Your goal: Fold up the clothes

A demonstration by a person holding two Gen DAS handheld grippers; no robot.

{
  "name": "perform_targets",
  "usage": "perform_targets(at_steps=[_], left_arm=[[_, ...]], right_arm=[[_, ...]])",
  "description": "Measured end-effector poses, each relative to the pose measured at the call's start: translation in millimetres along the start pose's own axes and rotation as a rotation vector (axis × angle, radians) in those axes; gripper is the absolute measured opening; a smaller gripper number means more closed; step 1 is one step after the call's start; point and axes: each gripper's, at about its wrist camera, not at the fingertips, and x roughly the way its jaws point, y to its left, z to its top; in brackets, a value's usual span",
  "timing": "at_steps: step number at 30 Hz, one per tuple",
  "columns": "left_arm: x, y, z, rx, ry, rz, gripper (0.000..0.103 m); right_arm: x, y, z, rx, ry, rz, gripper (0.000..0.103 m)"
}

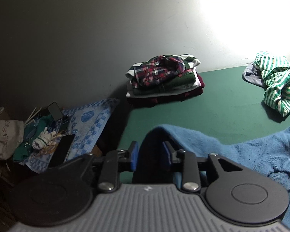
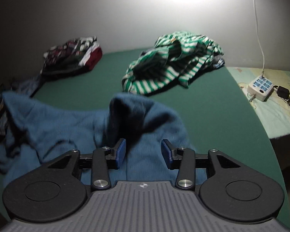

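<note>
A blue sweater lies rumpled on the green table. My left gripper is shut on a raised fold of it, and dark fabric fills the gap between the blue pads. In the right wrist view the blue sweater spreads under my right gripper. That gripper stands open, its jaws wide apart, and a lifted hump of the sweater sits just ahead of its left pad. A crumpled green-and-white striped garment lies farther back; the left wrist view has the striped garment at far right.
A stack of folded clothes with a plaid shirt on top sits against the wall; the right wrist view has this folded stack at back left. Left of the table lie a blue patterned towel, phones and clutter. A white power strip sits to the right.
</note>
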Motion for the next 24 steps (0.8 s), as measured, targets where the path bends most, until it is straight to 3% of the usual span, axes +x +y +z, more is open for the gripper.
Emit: perform_targets(at_steps=[2,6,10,11,13,16,20,24], left_arm=[[1.0,-1.3,-1.3,0.008,0.0,-0.006,0.036],[-0.3,-5.0,-4.2,0.023,-0.004,-0.028,0.054],[-7.2,-15.4,-12.3,0.047,-0.001,-0.077,0.054],[-8.3,-19.8,-14.8,0.055,0.005,-0.088,0.054],[-8.9,-30.8,-21.6,0.079,0.021,-0.121,0.054],[-11.8,-49.0,-32.2,0.136,0.035,-0.179,0.056],[-16.3,-64.7,-41.7,0.191,0.047,-0.286,0.074],[-9.2,-69.7,-48.5,0.16,0.091,-0.363,0.075]], right_arm=[[7.5,14.9,-17.4,-0.066,0.045,-0.02,0.056],[17.7,30.5,-36.0,-0.135,0.068,-0.087,0.054],[23.9,20.0,-41.1,-0.095,0.081,-0.13,0.041],[23.7,16.0,-40.1,-0.072,0.08,-0.139,0.027],[21.7,9.4,-36.7,-0.042,0.067,-0.167,0.008],[17.0,-0.2,-30.7,0.009,0.037,-0.194,0.008],[12.3,-5.7,-21.9,0.032,-0.002,-0.242,0.008],[11.6,-12.9,-15.7,0.07,-0.041,-0.287,0.008]])
